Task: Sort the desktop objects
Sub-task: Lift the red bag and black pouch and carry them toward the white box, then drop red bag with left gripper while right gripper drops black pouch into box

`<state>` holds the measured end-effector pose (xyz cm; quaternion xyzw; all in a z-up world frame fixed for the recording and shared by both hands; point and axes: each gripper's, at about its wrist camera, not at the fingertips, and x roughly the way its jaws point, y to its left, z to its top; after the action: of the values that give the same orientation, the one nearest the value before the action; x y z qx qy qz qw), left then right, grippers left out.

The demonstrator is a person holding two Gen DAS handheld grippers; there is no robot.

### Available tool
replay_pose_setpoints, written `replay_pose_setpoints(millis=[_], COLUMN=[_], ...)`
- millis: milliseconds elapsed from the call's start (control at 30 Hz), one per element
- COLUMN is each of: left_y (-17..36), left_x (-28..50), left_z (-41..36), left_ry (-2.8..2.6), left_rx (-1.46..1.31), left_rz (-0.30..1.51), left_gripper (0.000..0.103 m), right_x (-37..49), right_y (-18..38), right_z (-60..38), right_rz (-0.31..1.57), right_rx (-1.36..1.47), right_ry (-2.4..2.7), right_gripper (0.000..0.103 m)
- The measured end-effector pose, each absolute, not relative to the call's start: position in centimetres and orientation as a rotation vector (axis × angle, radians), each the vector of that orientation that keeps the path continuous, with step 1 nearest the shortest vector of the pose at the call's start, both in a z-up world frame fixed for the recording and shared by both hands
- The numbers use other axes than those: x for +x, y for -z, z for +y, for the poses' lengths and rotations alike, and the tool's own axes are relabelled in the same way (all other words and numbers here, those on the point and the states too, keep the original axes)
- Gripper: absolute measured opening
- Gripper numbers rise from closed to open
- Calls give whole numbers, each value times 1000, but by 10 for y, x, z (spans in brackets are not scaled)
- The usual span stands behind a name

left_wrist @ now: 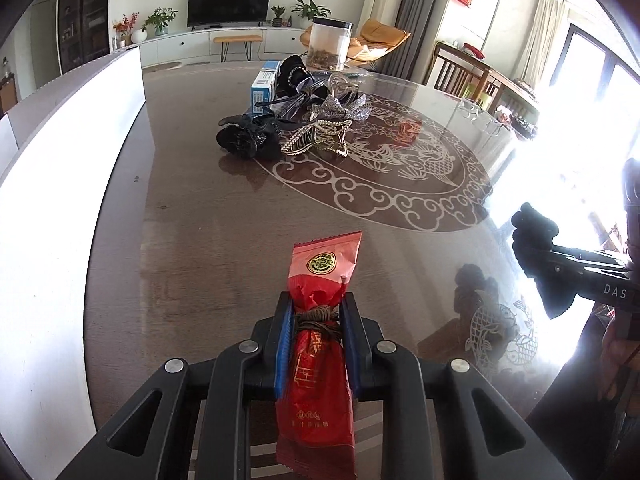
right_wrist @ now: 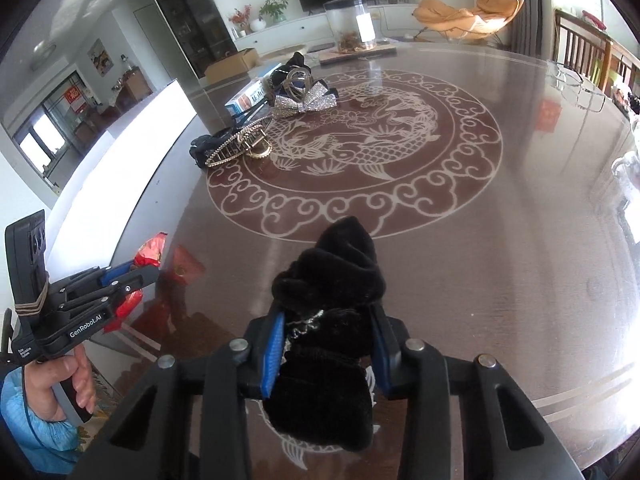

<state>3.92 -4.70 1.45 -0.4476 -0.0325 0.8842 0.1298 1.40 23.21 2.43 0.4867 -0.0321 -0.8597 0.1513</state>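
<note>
My left gripper is shut on a red snack packet with a gold seal, held above the near edge of the dark table. My right gripper is shut on a black velvet hair bow; it also shows at the right in the left wrist view. The left gripper with the red packet shows at the left in the right wrist view. A pile of hair accessories lies farther back: black clips, a silver glitter bow, a pearl claw clip.
A blue and white box lies beside the pile. A clear jar stands at the table's far side. A white board runs along the left edge. Glasses lie at the far right. Wooden chairs stand beyond.
</note>
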Motion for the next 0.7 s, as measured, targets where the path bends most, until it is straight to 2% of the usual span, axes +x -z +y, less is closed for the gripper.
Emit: replay_pose_setpoints(millis=[233, 433, 533, 700], left_y=[-84, -155, -162, -133], left_x=[56, 81, 82, 62], left_z=[-71, -151, -208, -295], left_ry=[-2595, -2756, -2893, -3019], left_rx=[-1129, -996, -1040, -1275], left_rz=[-262, -313, -309, -317], left_gripper=[22, 22, 22, 22], right_x=[7, 0, 3, 4], right_y=[-62, -124, -149, -160], right_z=[209, 98, 21, -100], right_rz=[-104, -15, 32, 126], right_rx=[1311, 1109, 1013, 926], right_ry=[2440, 2276, 2142, 1966], right_gripper=[37, 38, 38, 38])
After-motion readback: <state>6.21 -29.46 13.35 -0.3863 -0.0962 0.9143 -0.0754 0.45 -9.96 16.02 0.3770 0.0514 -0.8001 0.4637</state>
